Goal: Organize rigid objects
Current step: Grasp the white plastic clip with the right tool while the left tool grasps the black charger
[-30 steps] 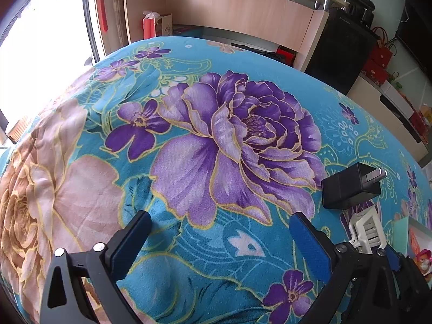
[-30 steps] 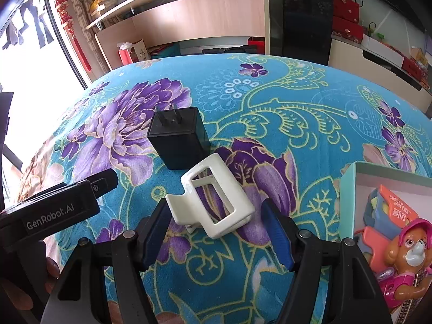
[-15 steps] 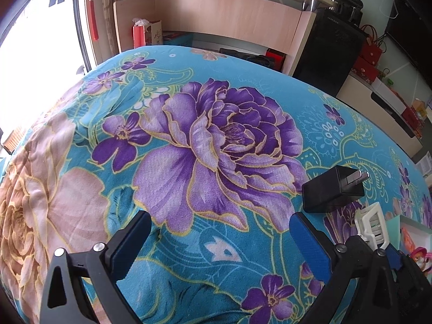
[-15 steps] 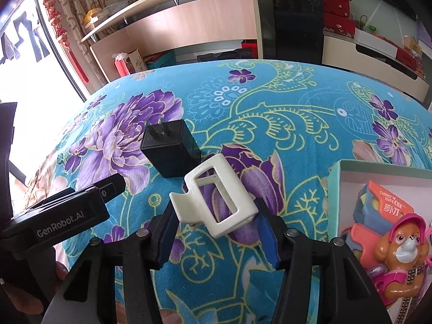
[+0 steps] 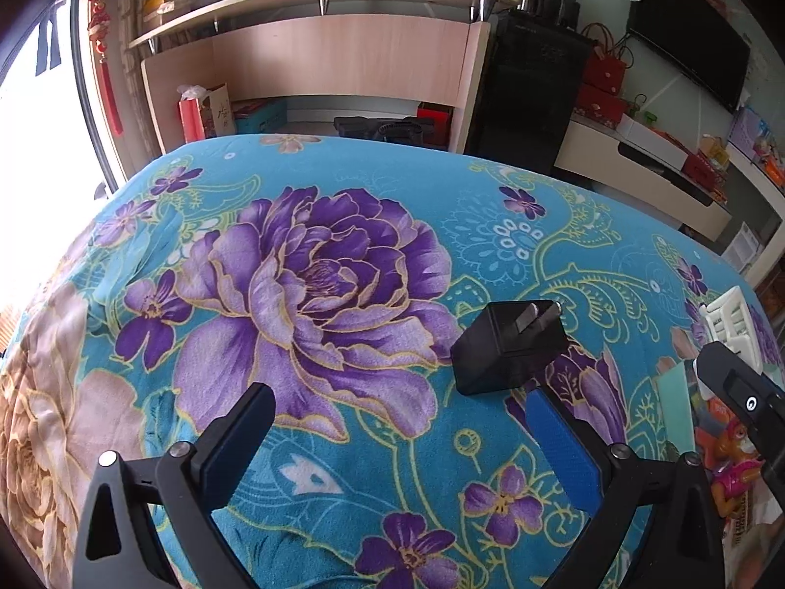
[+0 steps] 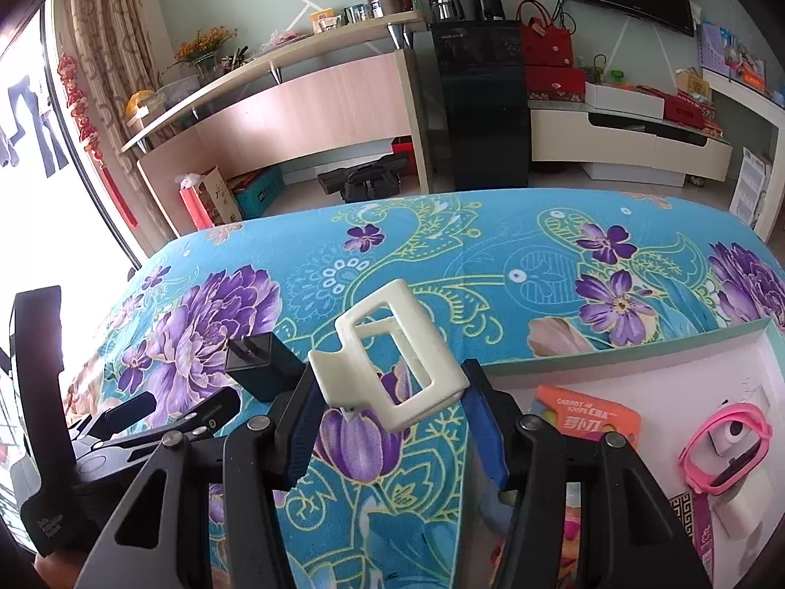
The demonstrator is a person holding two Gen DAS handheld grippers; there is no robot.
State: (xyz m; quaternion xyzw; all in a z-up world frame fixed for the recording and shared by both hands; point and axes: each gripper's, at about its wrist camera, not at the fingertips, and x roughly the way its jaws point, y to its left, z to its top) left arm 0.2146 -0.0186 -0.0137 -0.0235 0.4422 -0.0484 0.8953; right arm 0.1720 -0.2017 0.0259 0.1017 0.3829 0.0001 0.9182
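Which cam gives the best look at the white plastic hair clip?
Right wrist. The white plastic hair clip sits centre frame there, whole outline visible, gripped between the right claw's blue pads. Left wrist catches only a sliver of it at the right edge, partly hidden behind the other claw's body.

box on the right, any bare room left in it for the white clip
Yes. The box floor is bare white along its far wall, above the orange card and left of the pink band. Its near end is crowded with toys. The right tongs hold the clip. Outside the box, the blanket beyond that wall is bare too.
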